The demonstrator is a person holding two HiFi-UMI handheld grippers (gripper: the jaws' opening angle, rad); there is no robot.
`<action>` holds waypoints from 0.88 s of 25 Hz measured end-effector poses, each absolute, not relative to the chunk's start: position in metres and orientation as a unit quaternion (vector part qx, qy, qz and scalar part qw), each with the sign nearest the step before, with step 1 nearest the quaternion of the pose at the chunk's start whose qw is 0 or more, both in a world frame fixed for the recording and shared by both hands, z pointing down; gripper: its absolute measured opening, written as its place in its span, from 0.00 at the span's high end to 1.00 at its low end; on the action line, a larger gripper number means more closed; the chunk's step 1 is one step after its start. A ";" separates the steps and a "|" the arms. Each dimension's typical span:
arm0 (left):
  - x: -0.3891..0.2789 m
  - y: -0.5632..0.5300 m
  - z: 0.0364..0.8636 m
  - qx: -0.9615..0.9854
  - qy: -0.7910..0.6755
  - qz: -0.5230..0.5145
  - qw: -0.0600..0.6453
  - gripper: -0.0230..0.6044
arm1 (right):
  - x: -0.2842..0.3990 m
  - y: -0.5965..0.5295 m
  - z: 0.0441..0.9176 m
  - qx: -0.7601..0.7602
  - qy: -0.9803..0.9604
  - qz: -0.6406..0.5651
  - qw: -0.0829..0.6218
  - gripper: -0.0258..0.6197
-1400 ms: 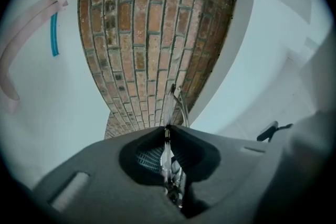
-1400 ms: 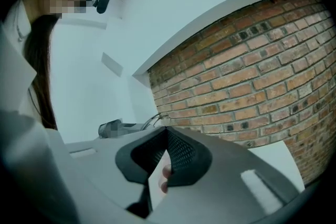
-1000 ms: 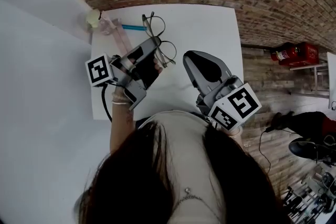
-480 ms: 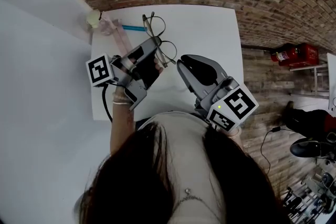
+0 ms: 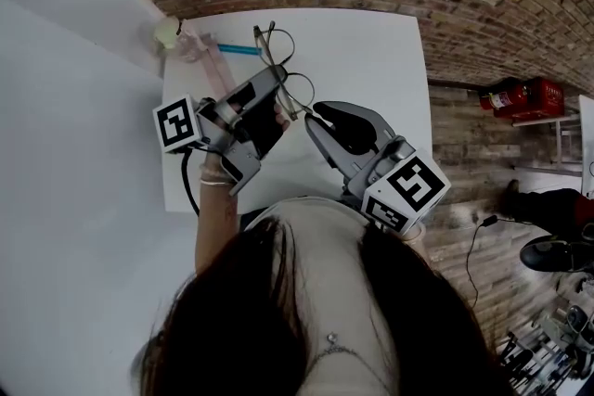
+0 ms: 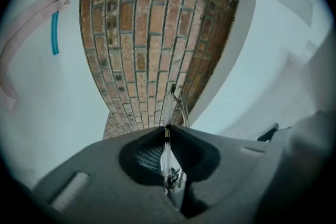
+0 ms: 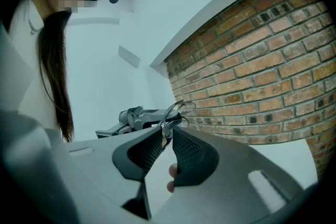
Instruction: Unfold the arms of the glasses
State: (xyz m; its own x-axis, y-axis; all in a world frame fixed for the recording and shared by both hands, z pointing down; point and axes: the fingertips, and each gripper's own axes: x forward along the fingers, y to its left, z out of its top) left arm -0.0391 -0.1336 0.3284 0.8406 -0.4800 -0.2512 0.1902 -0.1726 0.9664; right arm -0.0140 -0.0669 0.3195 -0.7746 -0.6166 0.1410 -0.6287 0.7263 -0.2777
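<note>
both tools tilt inward, left tool (image 5: 278, 81) pinching glasses (image 5: 276, 42), right tool (image 5: 314, 118) parted.

You held the glasses (image 5: 277, 44) over the white table (image 5: 371, 51) at the tip of your left gripper (image 5: 272, 88). Your right gripper (image 5: 316, 118) sat just beside them, its tip near the closer lens. A blue pen (image 5: 237, 49) lay by the table's far left corner.
</note>
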 end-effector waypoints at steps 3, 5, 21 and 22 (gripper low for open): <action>-0.039 -0.133 0.329 0.719 -0.100 -0.264 0.636 0.92 | -0.016 -0.064 0.322 0.328 -0.931 0.156 0.025 0.87; -0.038 -0.132 0.329 0.718 -0.098 -0.264 0.637 0.92 | -0.018 -0.063 0.324 0.323 -0.933 0.156 0.026 0.87; -0.035 -0.129 0.331 0.722 -0.099 -0.253 0.636 0.92 | -0.020 -0.061 0.322 0.328 -0.933 0.145 0.026 0.91; -0.035 -0.129 0.332 0.723 -0.100 -0.252 0.636 0.92 | -0.020 -0.061 0.320 0.328 -0.933 0.146 0.023 0.91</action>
